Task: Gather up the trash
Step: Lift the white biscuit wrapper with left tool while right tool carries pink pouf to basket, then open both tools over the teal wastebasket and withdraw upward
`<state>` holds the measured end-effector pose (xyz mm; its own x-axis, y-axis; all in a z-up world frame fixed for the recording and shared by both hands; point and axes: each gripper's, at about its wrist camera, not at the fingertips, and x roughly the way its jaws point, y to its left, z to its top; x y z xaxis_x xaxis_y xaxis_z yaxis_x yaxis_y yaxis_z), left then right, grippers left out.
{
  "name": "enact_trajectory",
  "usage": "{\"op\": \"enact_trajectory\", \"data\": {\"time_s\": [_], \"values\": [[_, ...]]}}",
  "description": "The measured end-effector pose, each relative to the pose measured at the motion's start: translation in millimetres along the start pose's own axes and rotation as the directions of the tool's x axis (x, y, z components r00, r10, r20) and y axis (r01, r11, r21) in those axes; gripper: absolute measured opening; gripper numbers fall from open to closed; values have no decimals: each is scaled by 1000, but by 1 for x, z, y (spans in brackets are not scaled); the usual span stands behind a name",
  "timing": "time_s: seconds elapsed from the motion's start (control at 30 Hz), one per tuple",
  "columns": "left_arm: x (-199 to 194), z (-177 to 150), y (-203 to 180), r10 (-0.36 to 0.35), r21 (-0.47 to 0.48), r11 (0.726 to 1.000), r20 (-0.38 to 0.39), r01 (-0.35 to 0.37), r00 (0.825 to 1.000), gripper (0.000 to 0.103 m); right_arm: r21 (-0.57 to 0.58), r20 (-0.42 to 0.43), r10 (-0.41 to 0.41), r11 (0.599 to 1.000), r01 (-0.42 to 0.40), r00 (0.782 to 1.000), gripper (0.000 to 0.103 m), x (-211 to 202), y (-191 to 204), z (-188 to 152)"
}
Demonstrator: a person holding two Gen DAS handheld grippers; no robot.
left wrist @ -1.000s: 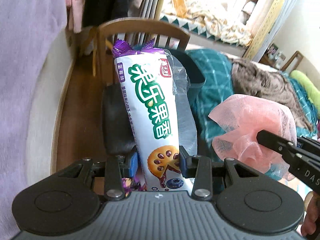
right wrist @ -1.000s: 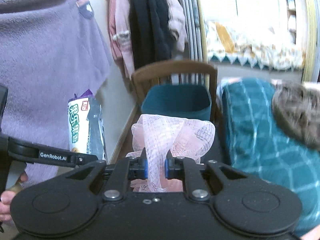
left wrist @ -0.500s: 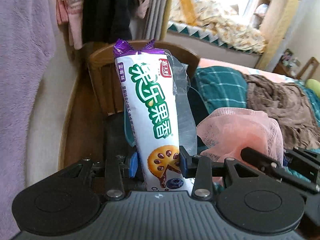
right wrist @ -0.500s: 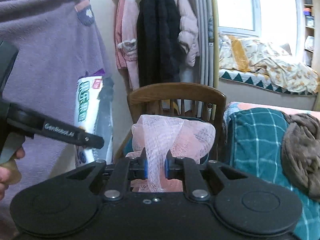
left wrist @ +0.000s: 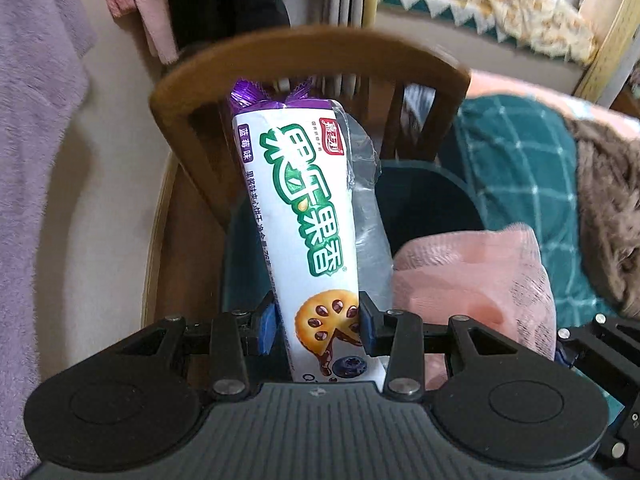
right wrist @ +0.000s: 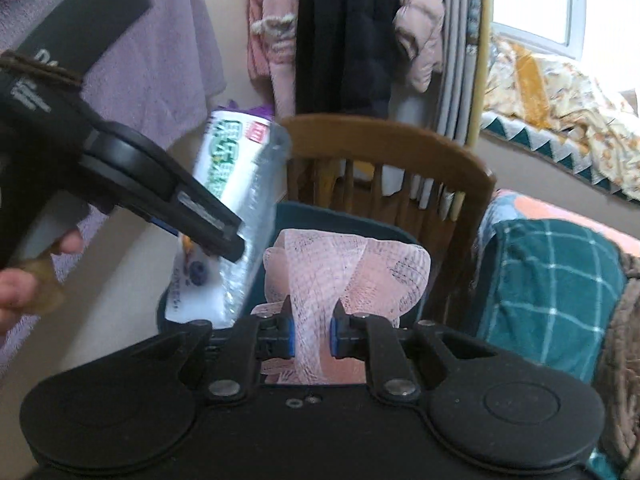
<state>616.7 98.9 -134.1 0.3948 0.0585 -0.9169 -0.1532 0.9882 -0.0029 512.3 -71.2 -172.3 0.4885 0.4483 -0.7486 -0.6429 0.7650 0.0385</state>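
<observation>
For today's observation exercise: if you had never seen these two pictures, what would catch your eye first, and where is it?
The tall white biscuit wrapper with green lettering stands out, clamped in the left hand-held gripper in front of the wooden chair. Next is the pink mesh wad pinched in the right hand-held gripper. Both hang over the dark teal bin on the chair.
</observation>
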Motion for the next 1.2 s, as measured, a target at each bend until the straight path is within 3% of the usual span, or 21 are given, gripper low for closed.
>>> {"op": "enact_trajectory", "data": {"time_s": [0.23, 0.37, 0.63, 0.73, 0.93, 1.2], "values": [[52, -3, -14, 33, 52, 998, -118, -27, 993, 41, -66, -108, 40, 997, -47, 993, 16, 35, -4, -15], [73, -7, -16, 45, 53, 998, -169, -37, 985, 41, -96, -157, 53, 993, -69, 986, 22, 48, -5, -20], [94, -11, -14, 30, 17, 1000, -215, -27, 976, 55, -81, -200, 76, 992, -94, 977, 33, 54, -5, -28], [90, -15, -12, 17, -1, 1000, -197, -17, 980, 63, -89, -199, 70, 992, -89, 977, 39, 53, -6, -28], [64, -23, -6, -6, -6, 1000, -151, 5, 989, 63, -56, -170, 73, 995, -84, 983, 53, 44, -10, -23], [17, -38, 4, -5, 24, 1000, -60, 6, 998, 63, -23, -131, 55, 998, -58, 990, 59, 15, -4, -22]]}}
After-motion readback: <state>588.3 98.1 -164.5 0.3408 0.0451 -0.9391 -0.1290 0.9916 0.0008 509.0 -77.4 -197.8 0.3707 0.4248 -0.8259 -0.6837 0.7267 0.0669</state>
